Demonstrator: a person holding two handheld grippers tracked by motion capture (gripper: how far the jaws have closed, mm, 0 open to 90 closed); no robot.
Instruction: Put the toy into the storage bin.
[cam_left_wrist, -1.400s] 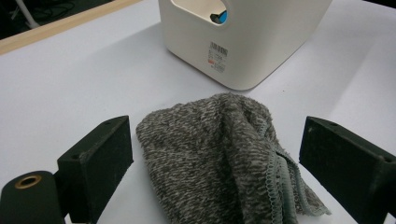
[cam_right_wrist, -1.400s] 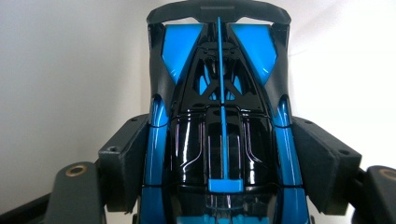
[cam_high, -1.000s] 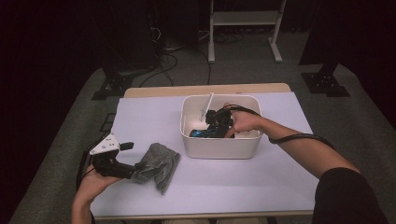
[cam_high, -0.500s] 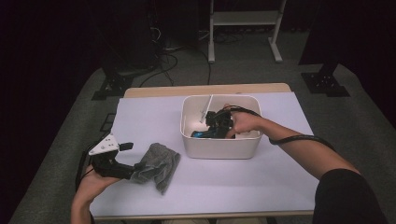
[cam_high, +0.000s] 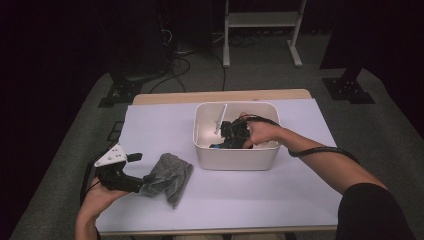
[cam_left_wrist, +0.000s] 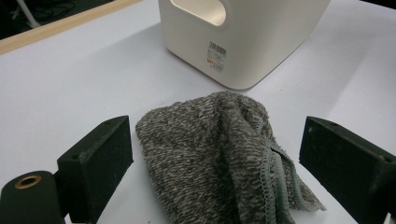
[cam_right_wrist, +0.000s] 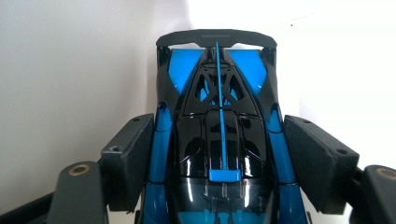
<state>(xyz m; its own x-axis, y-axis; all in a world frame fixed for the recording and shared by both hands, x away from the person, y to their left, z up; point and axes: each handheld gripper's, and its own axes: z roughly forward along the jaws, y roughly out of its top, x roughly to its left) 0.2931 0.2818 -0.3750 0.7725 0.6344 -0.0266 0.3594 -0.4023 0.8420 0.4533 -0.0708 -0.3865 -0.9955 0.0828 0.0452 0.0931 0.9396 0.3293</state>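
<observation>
Nothing has shifted since the earlier frames: both hands sit where they were, the grey towel (cam_high: 167, 176) lies in the same crumpled heap, and the bin has not moved. The right tool (cam_high: 234, 136) is down inside the white plastic bin (cam_high: 235, 159), which stands near the middle of the tabletop (cam_high: 280, 190). In the right gripper view its two black jaws flank the sides of a blue and black toy race car (cam_right_wrist: 219, 135), the pads right at the bodywork near the cockpit, with the car's rear wing pointing away toward the bin's white wall; the jaws stand fairly wide, as wide as the car's body, and appear to clasp it. The left tool (cam_high: 145, 176) rests low on the tabletop at the near left, its jaws spread wide open on either side of the towel's near end; in the left gripper view the pads stand clear of the cloth on both sides. The towel lies just beside the bin's near corner, not touching it.
</observation>
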